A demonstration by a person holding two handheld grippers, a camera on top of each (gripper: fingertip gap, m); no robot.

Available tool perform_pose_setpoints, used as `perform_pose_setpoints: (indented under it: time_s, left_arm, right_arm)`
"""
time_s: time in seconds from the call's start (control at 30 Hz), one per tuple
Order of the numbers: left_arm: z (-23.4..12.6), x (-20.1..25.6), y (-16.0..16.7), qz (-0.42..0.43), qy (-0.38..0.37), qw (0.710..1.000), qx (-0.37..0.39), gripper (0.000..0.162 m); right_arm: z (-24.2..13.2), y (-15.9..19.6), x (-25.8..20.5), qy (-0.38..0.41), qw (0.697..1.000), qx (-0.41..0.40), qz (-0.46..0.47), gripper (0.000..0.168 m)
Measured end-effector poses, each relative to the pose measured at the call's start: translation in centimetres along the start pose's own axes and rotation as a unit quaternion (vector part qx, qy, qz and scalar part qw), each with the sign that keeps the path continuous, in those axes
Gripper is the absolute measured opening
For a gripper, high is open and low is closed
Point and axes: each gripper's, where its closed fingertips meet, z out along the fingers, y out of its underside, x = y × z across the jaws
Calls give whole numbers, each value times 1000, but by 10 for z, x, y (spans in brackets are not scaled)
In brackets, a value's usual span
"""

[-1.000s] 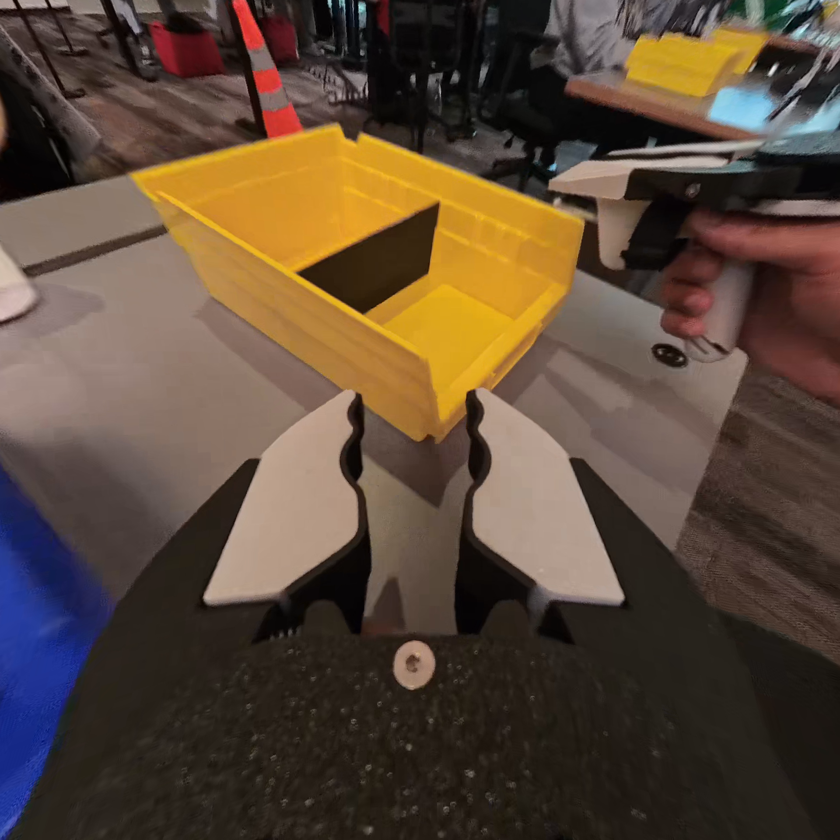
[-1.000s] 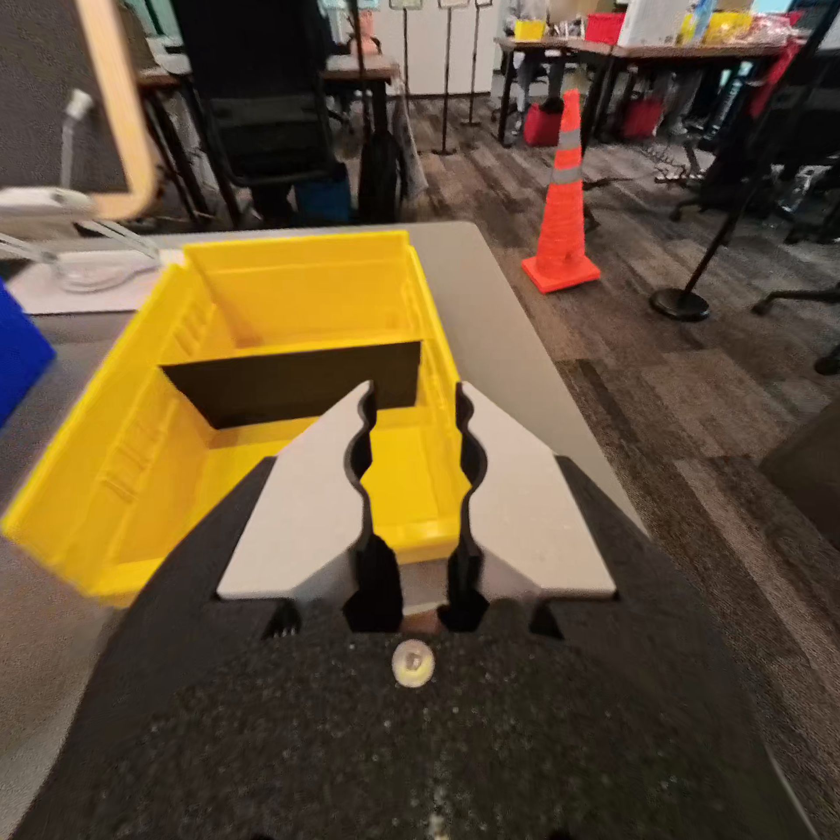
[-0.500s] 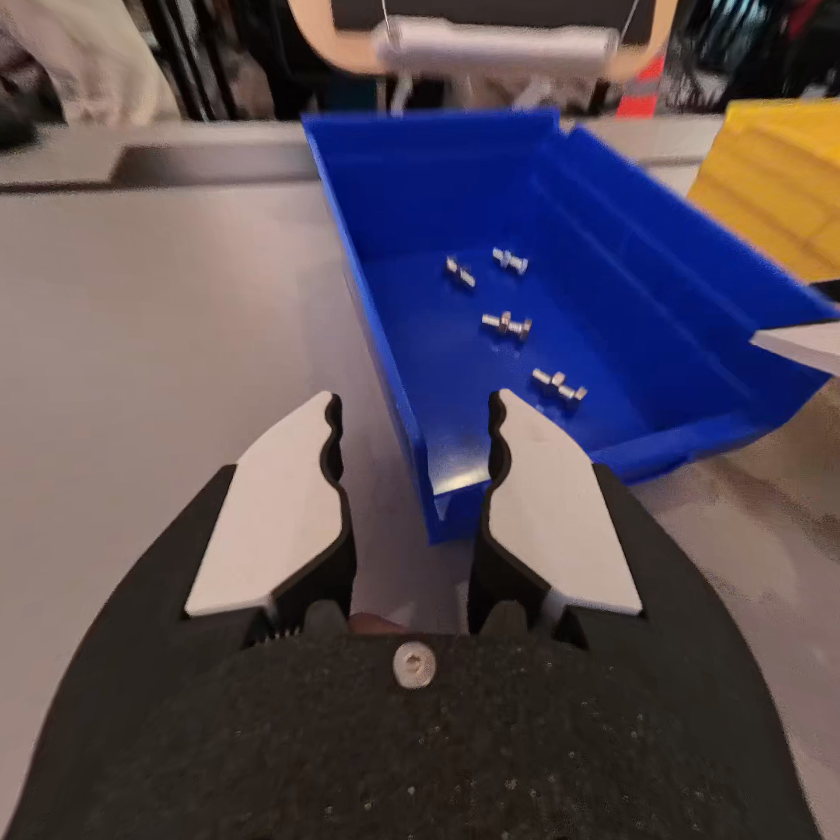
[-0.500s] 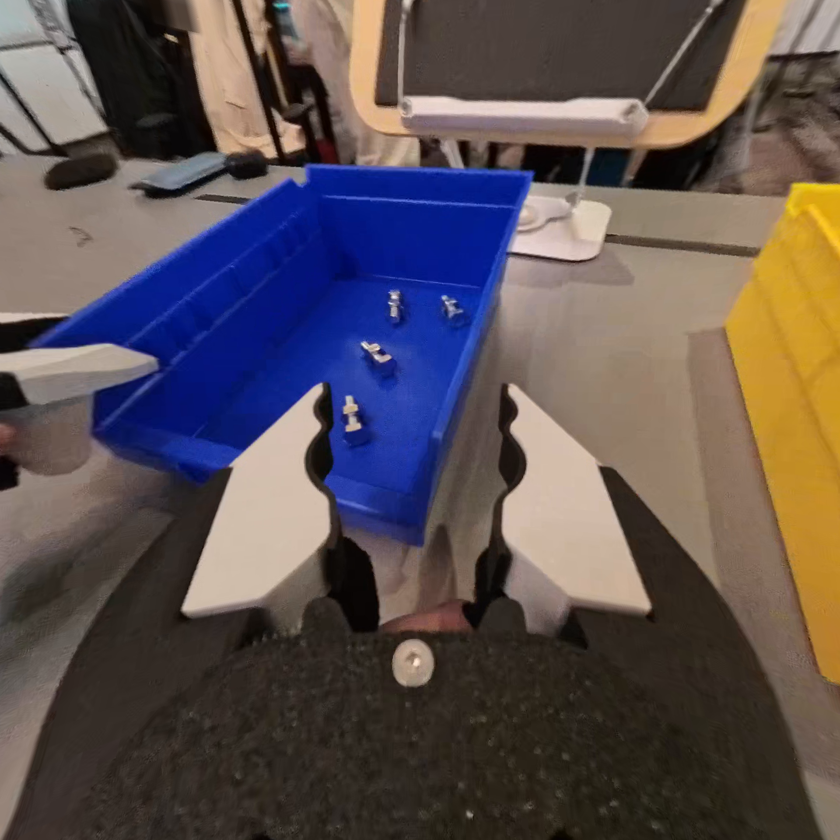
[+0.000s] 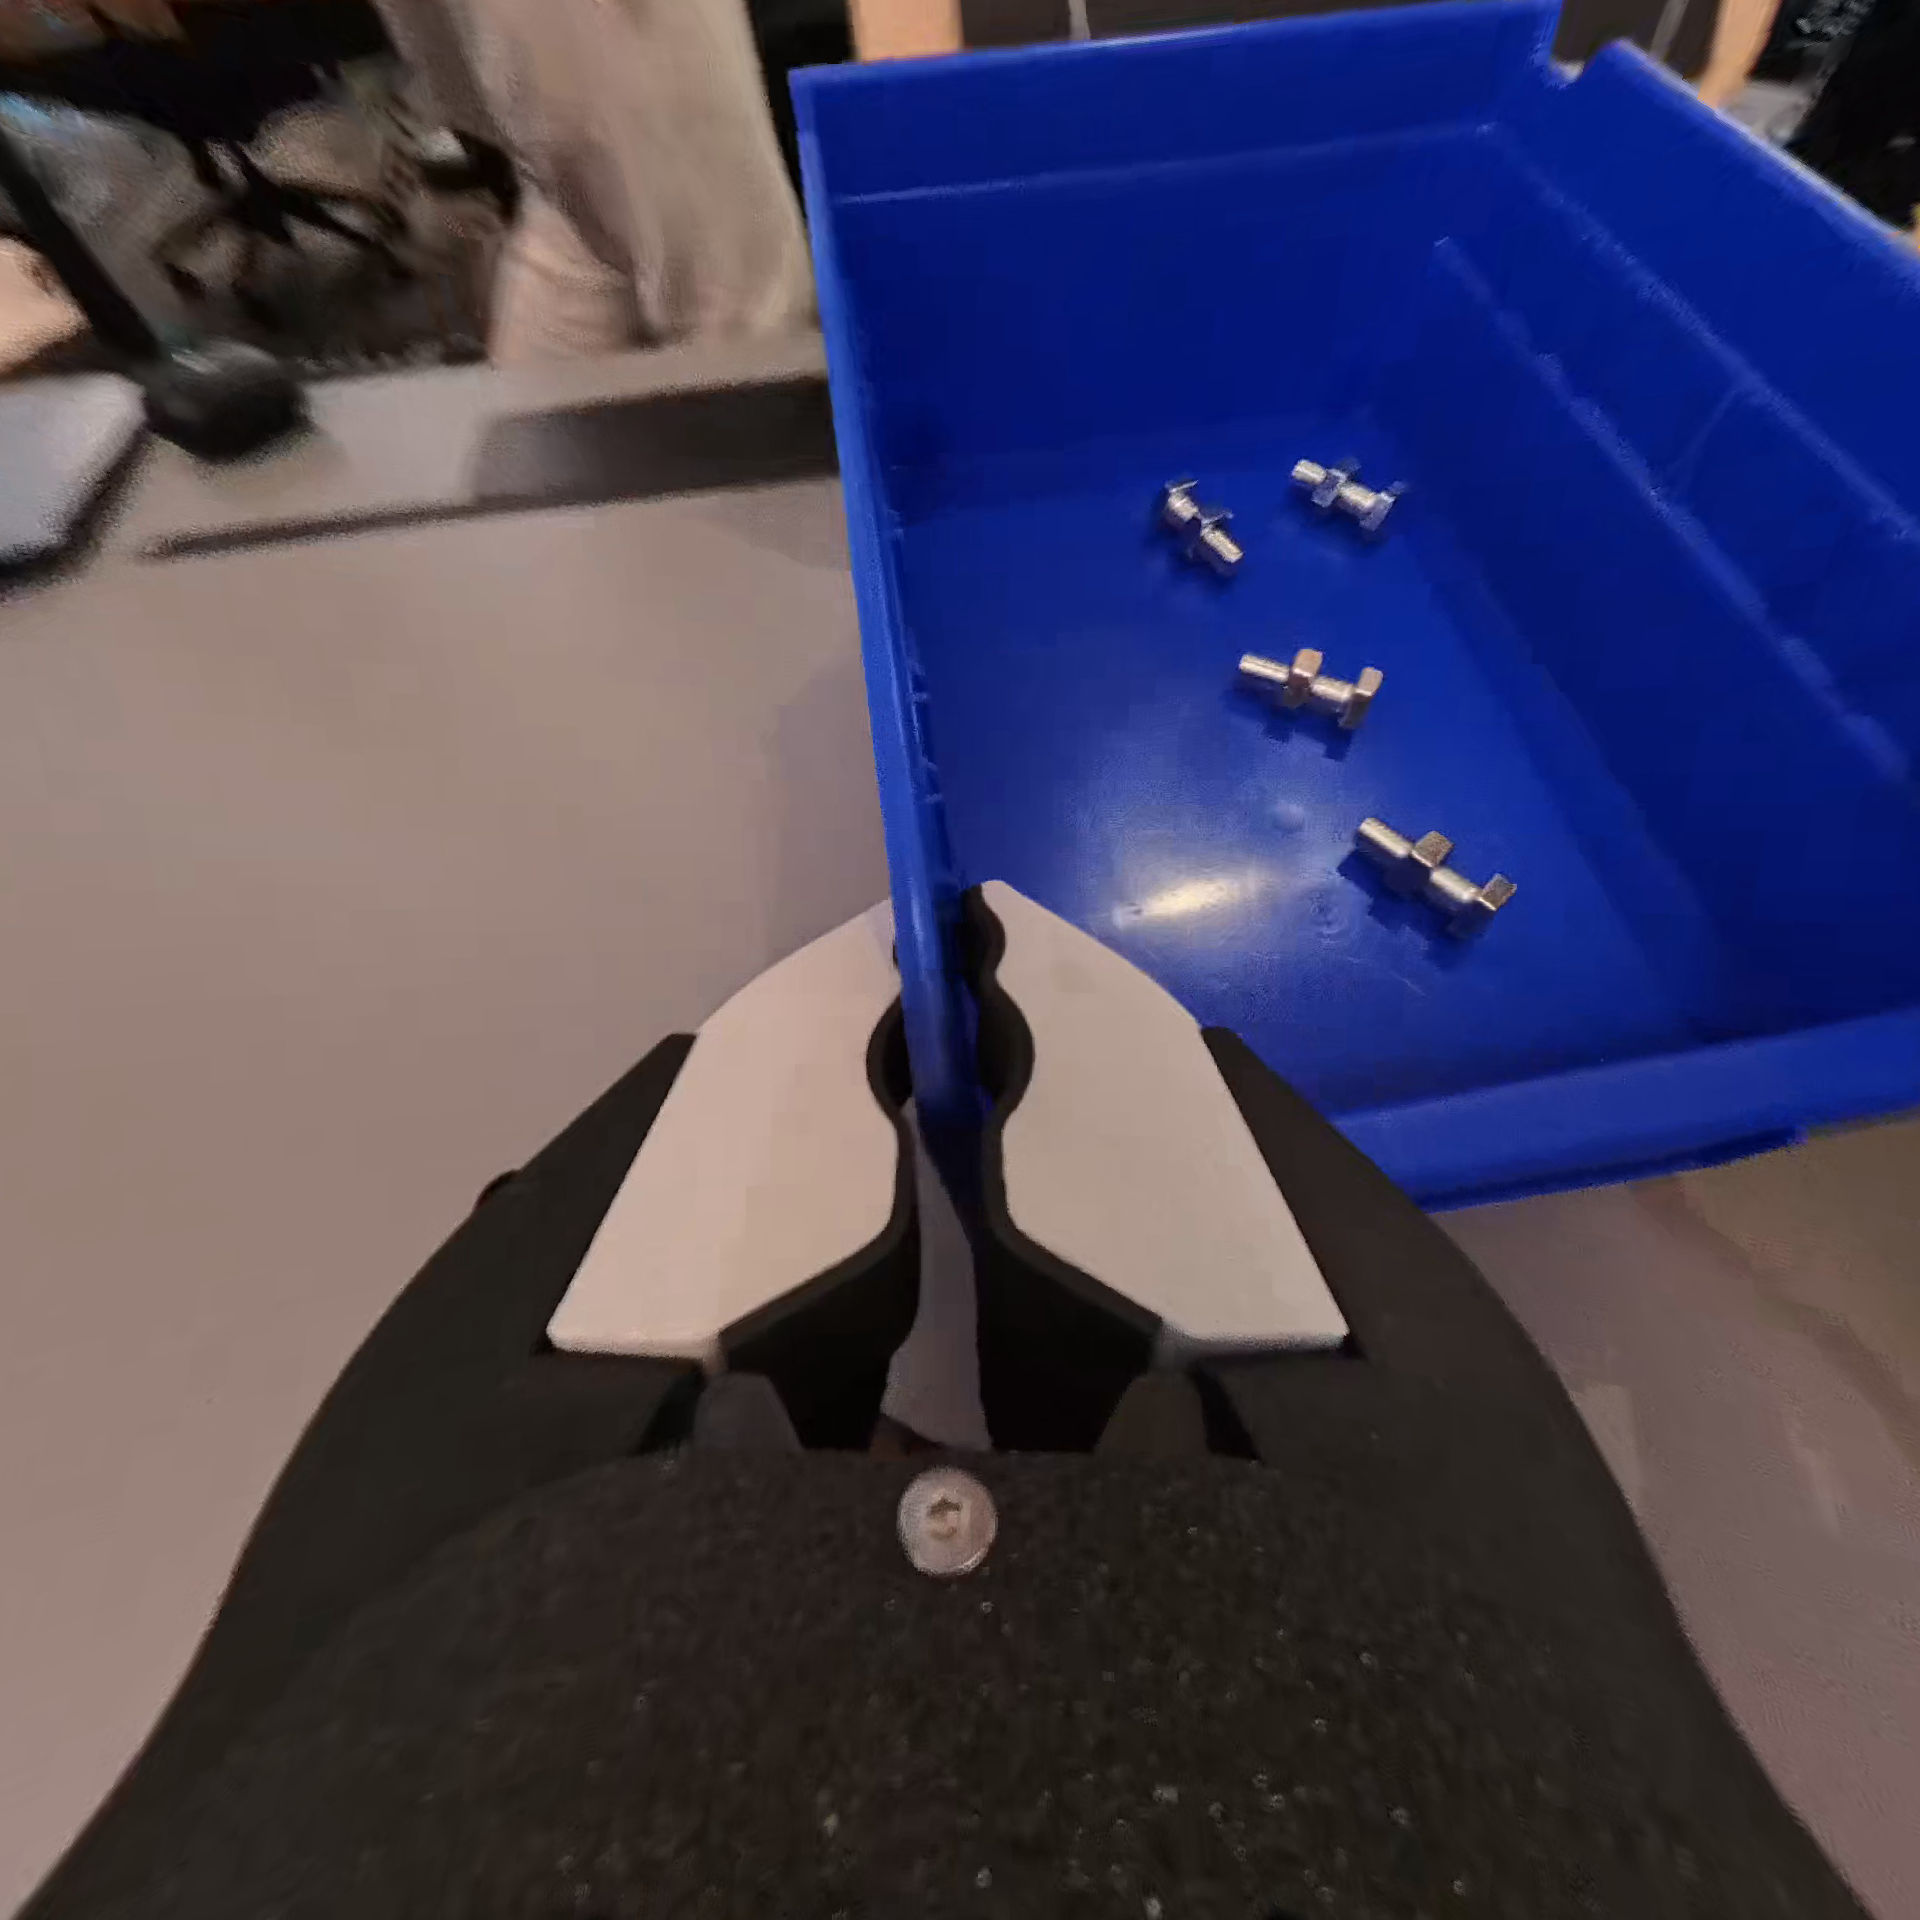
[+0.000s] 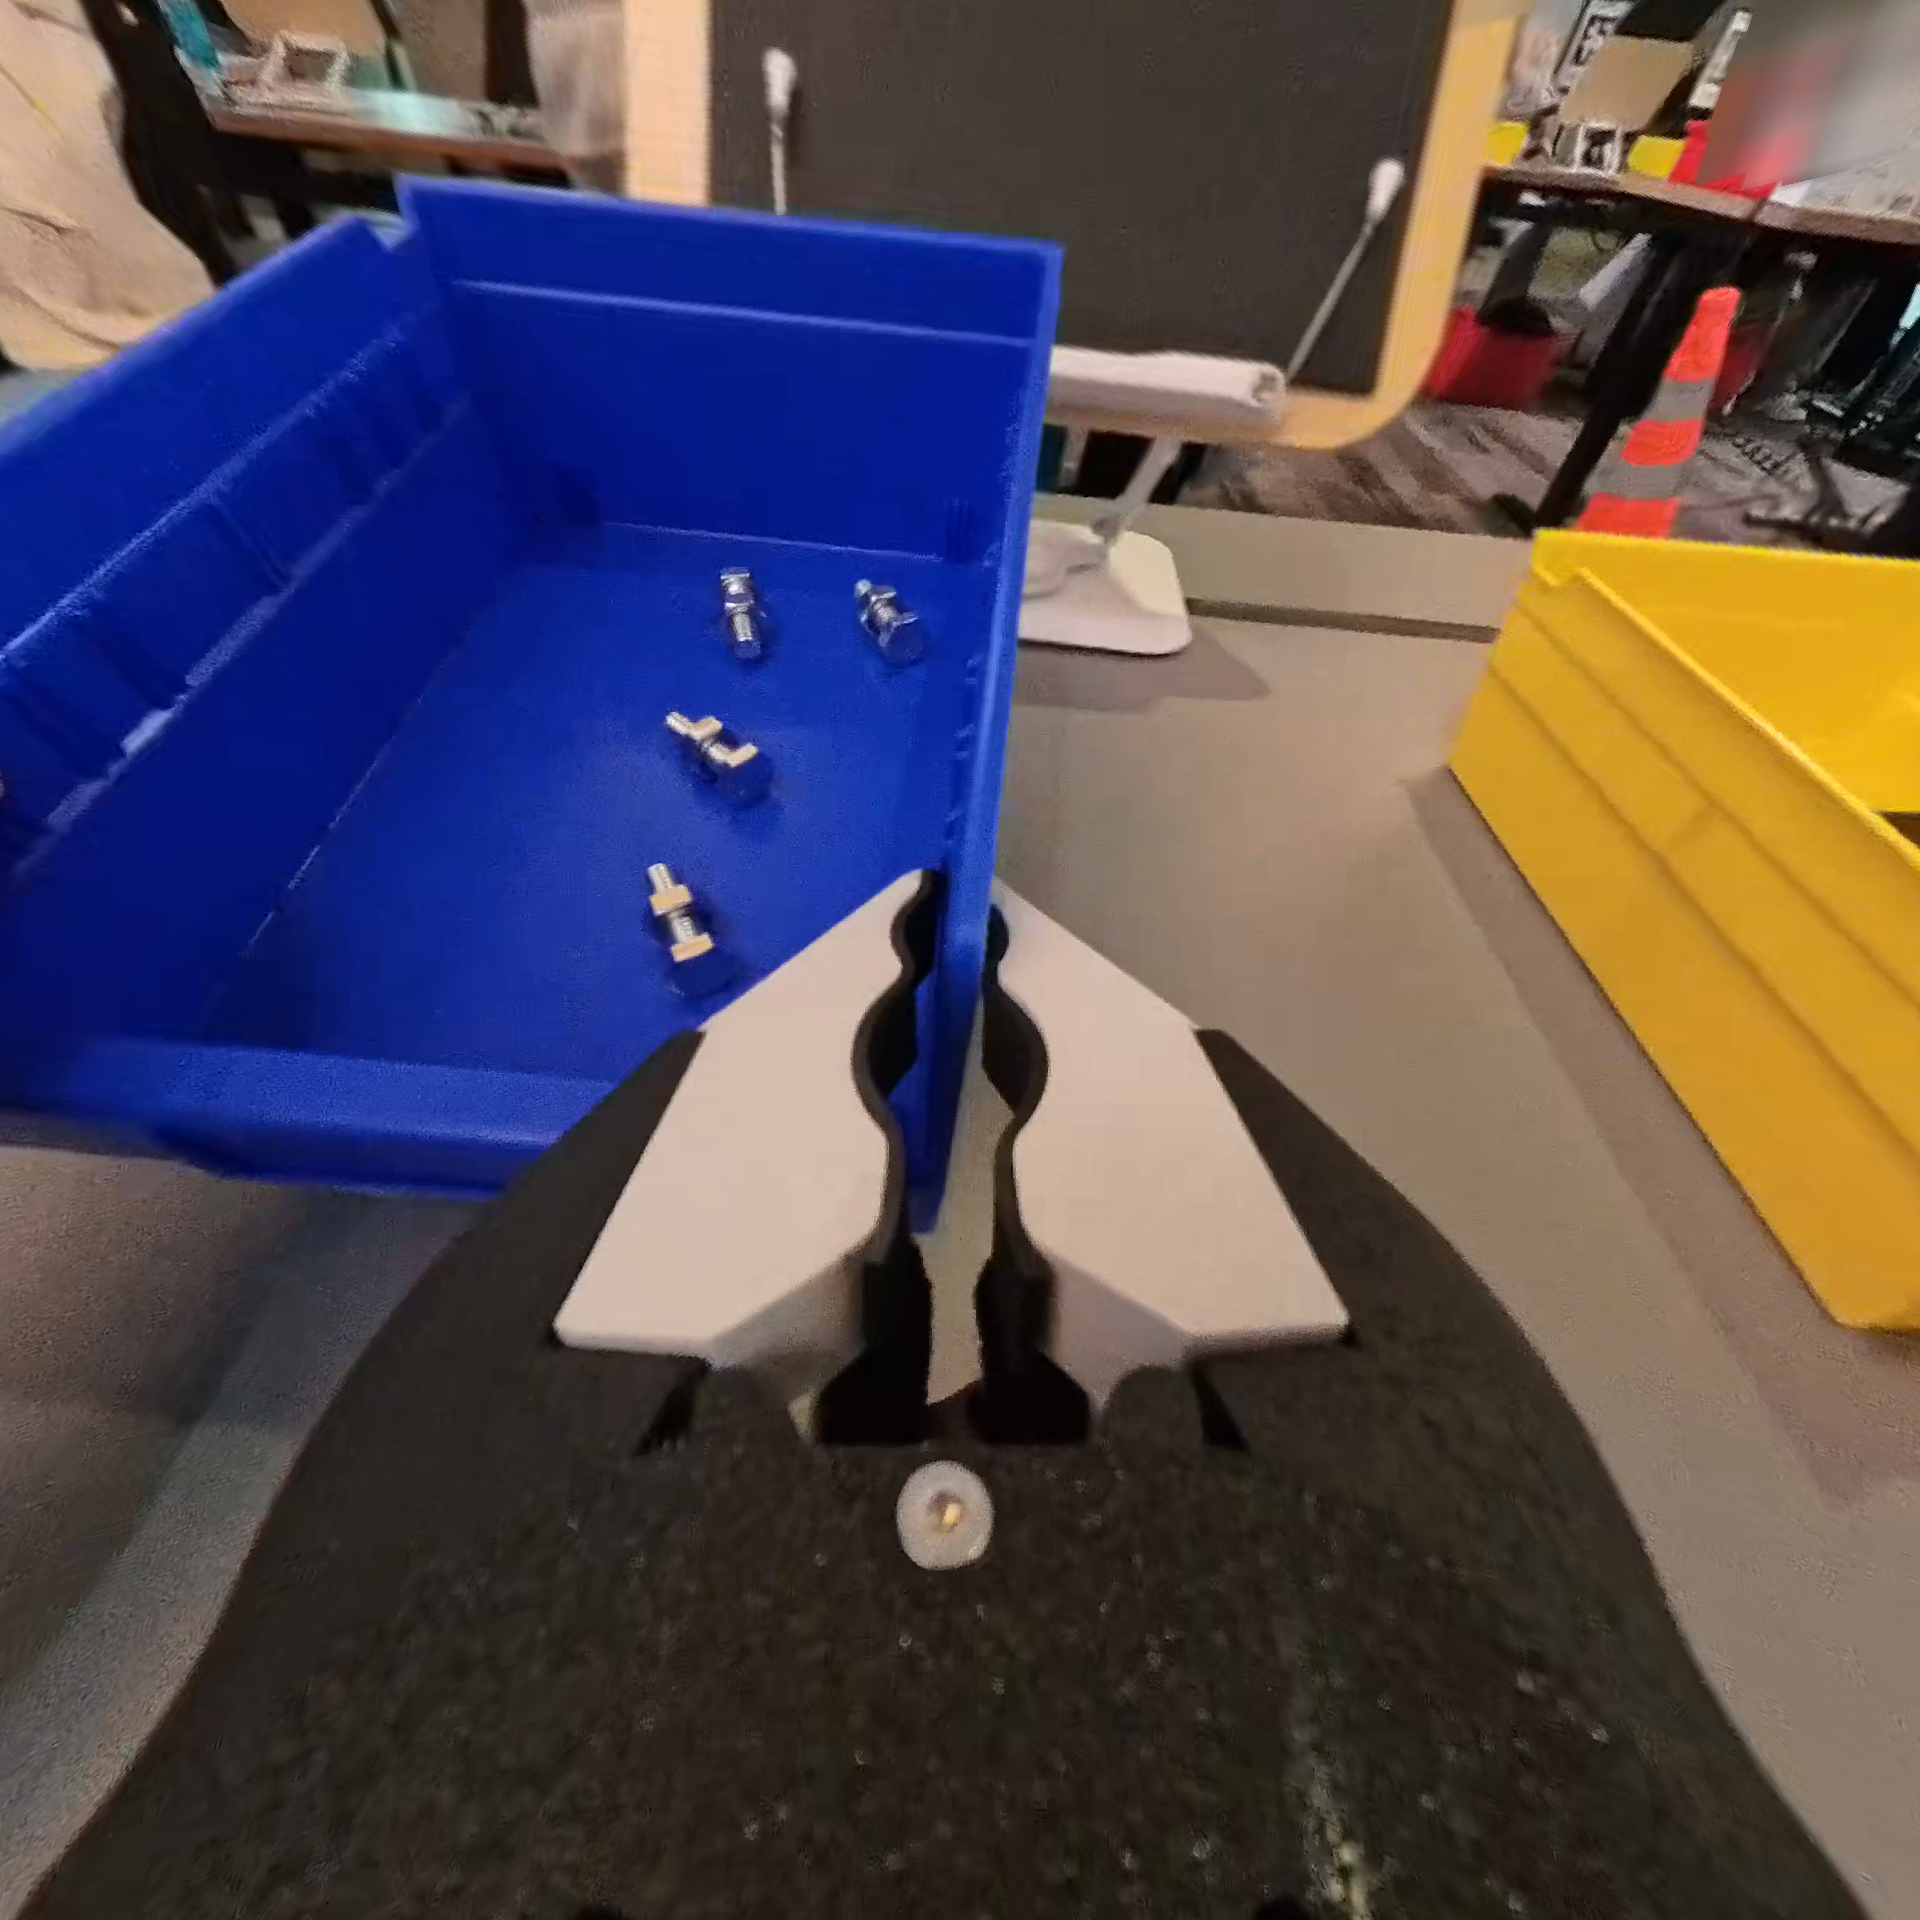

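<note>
On the grey desk stands a blue bin, and both tools grip it at opposite side walls.

At 12 o'clock from the left wrist camera, the left tool is pressed together on the bin's left wall near the front corner: one finger lies outside the wall, the other inside, and the wall's blue edge runs up between them. From 12 to 3 o'clock the bin's floor shows, bearing four small silver bolts with nuts. The nearest bolt lies at about 2 o'clock from the fingertips, the middle bolt beyond it, and the two farthest bolts lie side by side toward the back wall. All four lie apart from one another and clear of the walls. At 10 o'clock, past the desk's far edge, the background is blurred.

At 12 o'clock from the right wrist camera, the right tool pinches the bin's right wall near its front corner, again with one finger inside and one outside. The bin's floor spreads from 9 to 12 o'clock with the same four bolts; the closest lies just left of the inner finger. At 1 o'clock, behind the bin, a white stand base rests on the desk. At 3 o'clock a yellow bin sits well apart from the blue one, and an orange cone stands on the floor beyond it.
</note>
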Motion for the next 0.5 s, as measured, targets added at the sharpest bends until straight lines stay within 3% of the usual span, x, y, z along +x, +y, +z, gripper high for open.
perform_pose_setpoints:
  time_s: [0.13,0.3,0.5]
  left_arm:
    - [-14,-82,-1,-20,-25,999,17,5]
    - [-21,-166,17,-49,-74,996,1,4]
    - [-12,-191,52,-104,-64,991,-55,5]
  right_arm:
    - [10,-14,-82,-53,999,9,-12,4]
    - [33,20,-172,-96,993,-55,-44,7]
    - [35,21,-197,-117,992,-32,-34,6]
